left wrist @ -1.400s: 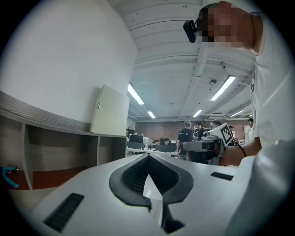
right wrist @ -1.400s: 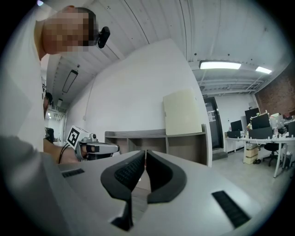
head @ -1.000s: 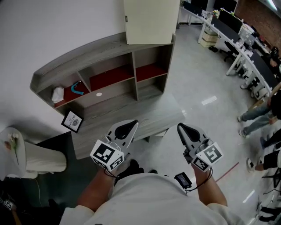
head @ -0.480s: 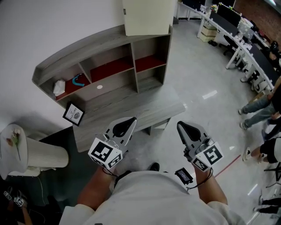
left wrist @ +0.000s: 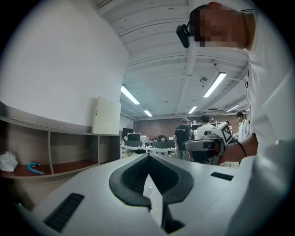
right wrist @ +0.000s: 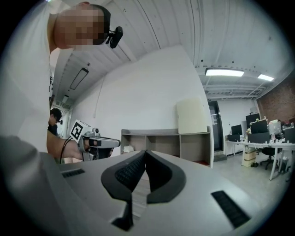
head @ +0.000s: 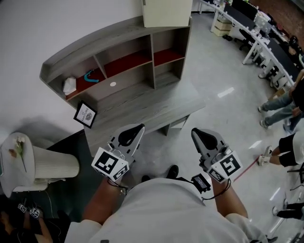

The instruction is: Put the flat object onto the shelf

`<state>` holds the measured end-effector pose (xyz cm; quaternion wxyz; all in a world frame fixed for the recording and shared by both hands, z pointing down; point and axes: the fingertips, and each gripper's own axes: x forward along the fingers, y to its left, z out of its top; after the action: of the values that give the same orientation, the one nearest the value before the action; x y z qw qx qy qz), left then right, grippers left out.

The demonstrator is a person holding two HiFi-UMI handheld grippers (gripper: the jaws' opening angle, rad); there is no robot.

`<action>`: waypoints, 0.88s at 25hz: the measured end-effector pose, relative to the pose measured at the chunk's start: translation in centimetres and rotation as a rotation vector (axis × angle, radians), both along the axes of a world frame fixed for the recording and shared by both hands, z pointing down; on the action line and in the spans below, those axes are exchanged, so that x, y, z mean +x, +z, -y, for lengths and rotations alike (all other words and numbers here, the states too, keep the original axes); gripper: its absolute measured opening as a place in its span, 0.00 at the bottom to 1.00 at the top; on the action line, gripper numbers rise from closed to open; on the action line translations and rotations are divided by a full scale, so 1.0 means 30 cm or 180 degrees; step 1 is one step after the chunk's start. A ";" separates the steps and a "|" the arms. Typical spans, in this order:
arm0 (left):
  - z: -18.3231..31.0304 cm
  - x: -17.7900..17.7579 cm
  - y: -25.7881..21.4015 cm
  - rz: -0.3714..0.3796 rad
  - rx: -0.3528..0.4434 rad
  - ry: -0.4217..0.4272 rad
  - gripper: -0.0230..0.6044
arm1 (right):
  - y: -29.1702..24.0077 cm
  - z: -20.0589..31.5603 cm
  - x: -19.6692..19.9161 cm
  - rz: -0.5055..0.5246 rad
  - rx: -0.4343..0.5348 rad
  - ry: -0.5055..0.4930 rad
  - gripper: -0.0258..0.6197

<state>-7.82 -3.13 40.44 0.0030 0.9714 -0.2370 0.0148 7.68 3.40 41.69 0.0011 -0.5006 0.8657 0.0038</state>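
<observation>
The flat object is a black-framed picture (head: 85,114) that leans at the left end of the low grey table (head: 161,107). Behind the table stands the grey shelf (head: 97,40) with red-lined compartments. My left gripper (head: 137,127) and right gripper (head: 195,133) hover side by side short of the table's near edge, pointing level toward it, well apart from the picture. Both are shut with nothing between their jaws. The left gripper (left wrist: 148,156) sees the shelf (left wrist: 69,152) to its left. The right gripper (right wrist: 145,152) faces the shelf (right wrist: 166,138) straight on.
The shelf's left compartment holds a blue object (head: 91,76) and a white crumpled thing (head: 69,85). A cream cabinet (head: 166,12) sits on top. A white ribbed seat (head: 47,166) is at the left. People (head: 285,104) and desks (head: 266,42) are at the right.
In the head view the table, shelf and picture have slid up and slightly right, so the table's near edge lies farther from both grippers. Both stay shut and empty.
</observation>
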 end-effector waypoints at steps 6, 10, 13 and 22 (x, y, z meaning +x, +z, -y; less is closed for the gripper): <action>-0.068 -0.153 -0.014 -0.0029 0.0069 0.0048 0.06 | 0.010 -0.087 -0.165 -0.0115 0.0056 0.0064 0.07; -0.107 -0.231 -0.008 -0.0027 0.0139 0.0084 0.06 | 0.026 -0.135 -0.260 -0.0154 0.0063 0.0084 0.07; -0.128 -0.291 -0.007 -0.0017 0.0173 0.0117 0.06 | 0.028 -0.176 -0.327 -0.0153 0.0090 0.0151 0.07; -0.217 -0.384 0.023 -0.0006 0.0150 0.0314 0.06 | 0.016 -0.280 -0.459 -0.0104 0.0184 0.0271 0.07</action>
<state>-19.33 3.38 41.14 -0.0204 0.9817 -0.1892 0.0085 -6.10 11.81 42.17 0.0013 -0.5366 0.8430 0.0370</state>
